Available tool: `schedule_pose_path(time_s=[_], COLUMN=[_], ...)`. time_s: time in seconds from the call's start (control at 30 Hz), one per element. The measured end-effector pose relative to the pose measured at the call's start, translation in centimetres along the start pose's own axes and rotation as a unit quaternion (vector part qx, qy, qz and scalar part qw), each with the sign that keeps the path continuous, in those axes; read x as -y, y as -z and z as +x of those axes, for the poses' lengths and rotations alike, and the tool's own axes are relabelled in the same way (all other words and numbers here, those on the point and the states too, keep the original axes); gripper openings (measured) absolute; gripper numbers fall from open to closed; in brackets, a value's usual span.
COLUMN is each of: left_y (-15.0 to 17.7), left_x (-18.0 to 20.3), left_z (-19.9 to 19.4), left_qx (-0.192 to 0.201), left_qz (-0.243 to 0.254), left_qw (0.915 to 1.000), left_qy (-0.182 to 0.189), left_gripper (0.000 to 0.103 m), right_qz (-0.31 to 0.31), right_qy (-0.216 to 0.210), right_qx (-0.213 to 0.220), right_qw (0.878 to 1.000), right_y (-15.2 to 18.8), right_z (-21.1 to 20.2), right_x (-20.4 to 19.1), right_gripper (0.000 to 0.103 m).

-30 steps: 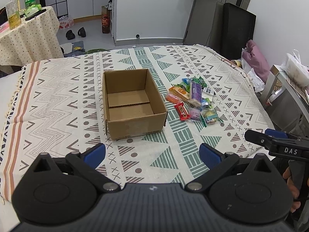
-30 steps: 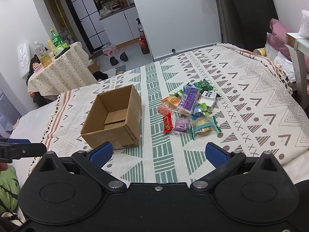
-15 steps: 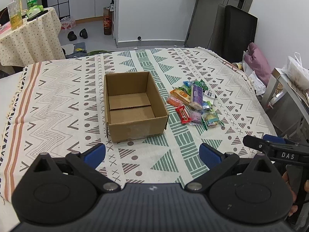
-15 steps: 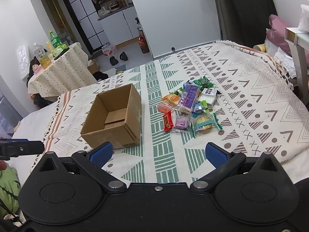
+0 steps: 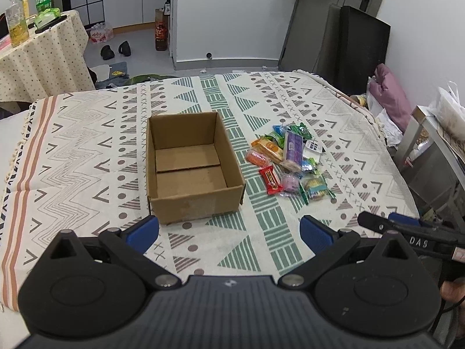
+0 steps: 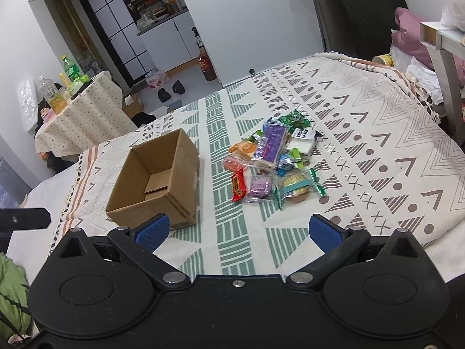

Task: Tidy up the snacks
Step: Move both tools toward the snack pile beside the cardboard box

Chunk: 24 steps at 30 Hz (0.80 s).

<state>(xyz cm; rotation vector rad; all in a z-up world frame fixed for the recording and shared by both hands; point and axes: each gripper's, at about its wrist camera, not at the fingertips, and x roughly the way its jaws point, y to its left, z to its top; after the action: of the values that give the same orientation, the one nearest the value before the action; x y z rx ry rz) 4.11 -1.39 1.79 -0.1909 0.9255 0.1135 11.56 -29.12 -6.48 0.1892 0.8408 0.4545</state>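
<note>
A brown cardboard box (image 5: 189, 171) sits open on a surface covered with a patterned cloth (image 5: 87, 157). The cloth has green triangles, grey zigzags and dots. Nothing is inside the box; only its bottom flaps show.

Just to the right of the box lies a little pile of snacks (image 5: 287, 163). It is near the box but does not touch it. In the pile there is a red bar (image 6: 237, 185) at the side closest to the box, a long purple pack (image 6: 271, 145) lying on top of others, an orange pack (image 6: 245, 149), a small purple pack (image 6: 258, 187), a round cookie in a clear wrapper with green ends (image 6: 296, 189), a white pack (image 6: 302, 142) and a green pack (image 6: 294, 119) at the far end.

The left claw (image 5: 229, 232) hangs above the near edge of the cloth, in front of the box. Its two blue pads (image 5: 142, 232) are spread wide apart and nothing is between them. The right claw (image 6: 237, 231) hangs in front of the snack pile. Its blue pads (image 6: 322, 231) are spread wide too, with nothing between them.

In the left wrist view, the right claw pokes in at the right side, with a bit of a hand (image 5: 453, 289) under it.

Far back there is a small round table with a dotted cloth (image 5: 43, 58) and bottles (image 5: 17, 19) on it.
</note>
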Motion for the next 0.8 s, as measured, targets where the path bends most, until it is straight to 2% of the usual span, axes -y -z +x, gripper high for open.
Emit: schedule_pose_path(time_s=[0.43, 0.67, 0.8], left_y=[-1.6, -2.3, -2.9], left_x=[1.8, 3.1, 3.8], left_z=[4.8, 7.5, 9.0], left_qx=[-0.029, -0.036, -0.035], left_qz=[0.000, 0.008, 0.007], left_qw=[0.9996, 0.9993, 0.9993], left_qy=[-0.004, 0.006, 0.014], left_gripper=[0.103, 0.103, 0.103], right_qz=[0.020, 0.018, 0.020], right_qy=[0.013, 0.008, 0.006], right_qx=[-0.006, 0.004, 0.002], right_qw=[1.000, 1.000, 1.000], right_y=[-0.7, -1.0, -0.9], right_z=[3.4, 5.5, 6.9], right_x=[3.3, 4.6, 5.5], right_gripper=[0.103, 0.103, 0.095])
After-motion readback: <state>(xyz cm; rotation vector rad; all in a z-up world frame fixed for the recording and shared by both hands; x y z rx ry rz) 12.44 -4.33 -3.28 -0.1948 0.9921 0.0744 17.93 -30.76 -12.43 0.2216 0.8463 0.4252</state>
